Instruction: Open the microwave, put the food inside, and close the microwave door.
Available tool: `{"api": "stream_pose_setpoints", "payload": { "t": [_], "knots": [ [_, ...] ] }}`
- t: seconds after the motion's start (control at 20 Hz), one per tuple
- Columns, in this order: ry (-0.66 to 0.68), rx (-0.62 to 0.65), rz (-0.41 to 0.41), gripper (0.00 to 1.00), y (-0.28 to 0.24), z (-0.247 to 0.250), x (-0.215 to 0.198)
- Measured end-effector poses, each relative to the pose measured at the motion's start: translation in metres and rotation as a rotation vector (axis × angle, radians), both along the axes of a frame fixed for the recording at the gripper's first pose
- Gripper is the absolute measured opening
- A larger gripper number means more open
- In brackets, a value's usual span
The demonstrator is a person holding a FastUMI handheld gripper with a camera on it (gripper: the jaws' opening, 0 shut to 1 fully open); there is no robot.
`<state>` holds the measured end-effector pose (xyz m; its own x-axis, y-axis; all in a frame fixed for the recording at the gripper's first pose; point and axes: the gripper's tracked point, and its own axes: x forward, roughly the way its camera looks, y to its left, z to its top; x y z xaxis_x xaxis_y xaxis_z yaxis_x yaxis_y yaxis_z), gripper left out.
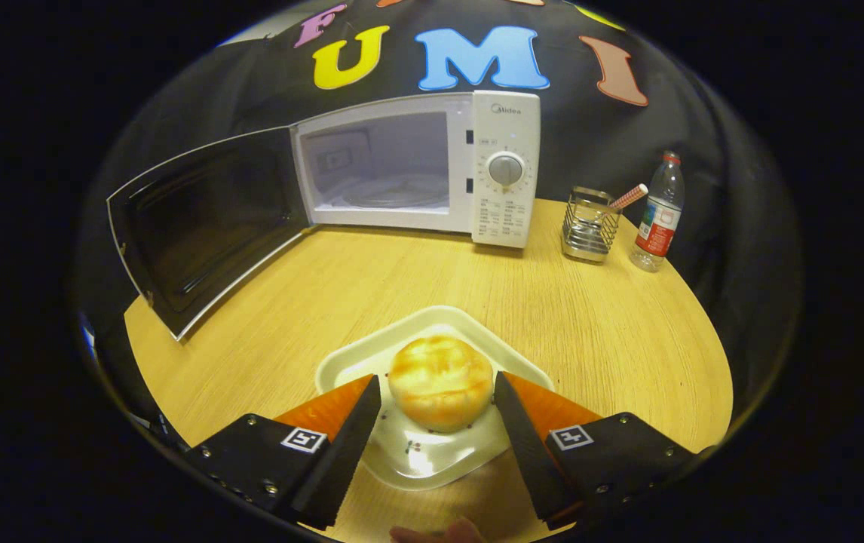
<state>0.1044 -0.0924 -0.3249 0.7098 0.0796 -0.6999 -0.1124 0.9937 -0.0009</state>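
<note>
A round golden bun (441, 381) sits on a white square plate (424, 315) on the wooden table (402, 279). My gripper (438, 386) is open, one finger on each side of the bun, with a small gap showing on both sides. Beyond the plate stands a white microwave (504, 170) at the table's far side. Its dark door (202, 222) is swung wide open to the left. The lit cavity holds a glass turntable (394, 192) with nothing on it.
A wire metal holder (589, 225) with a striped straw and a water bottle (658, 215) with a red label stand right of the microwave. The table's round edge curves close on both sides. A person's fingertip (439, 534) shows below the plate.
</note>
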Motion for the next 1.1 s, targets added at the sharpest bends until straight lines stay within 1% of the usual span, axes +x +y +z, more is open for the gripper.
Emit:
{"api": "stream_pose_setpoints", "payload": {
  "t": [0.15,0.25,0.3,0.4,0.45,0.55,0.6,0.7,0.8,0.95,1.1],
  "knots": [
    [0.049,0.022,0.008,0.92,0.002,-0.016,0.008],
    [0.028,0.015,-0.003,0.93,-0.002,-0.018,0.015],
    [0.025,0.004,-0.025,0.92,-0.007,-0.021,0.018],
    [0.003,-0.006,-0.043,0.85,-0.010,-0.019,0.019],
    [-0.011,-0.014,-0.041,0.85,-0.010,-0.019,0.018],
    [-0.038,-0.019,-0.048,0.72,-0.010,-0.018,0.017],
    [-0.058,-0.011,-0.042,0.70,-0.007,-0.014,0.015],
    [-0.121,-0.010,-0.034,0.70,-0.002,-0.002,0.016],
    [-0.168,-0.006,-0.014,0.70,0.011,0.012,0.013],
    [-0.238,0.074,0.025,0.70,0.048,0.038,0.014],
    [-0.287,0.162,0.051,0.70,0.086,0.061,0.024]
  ]
}}
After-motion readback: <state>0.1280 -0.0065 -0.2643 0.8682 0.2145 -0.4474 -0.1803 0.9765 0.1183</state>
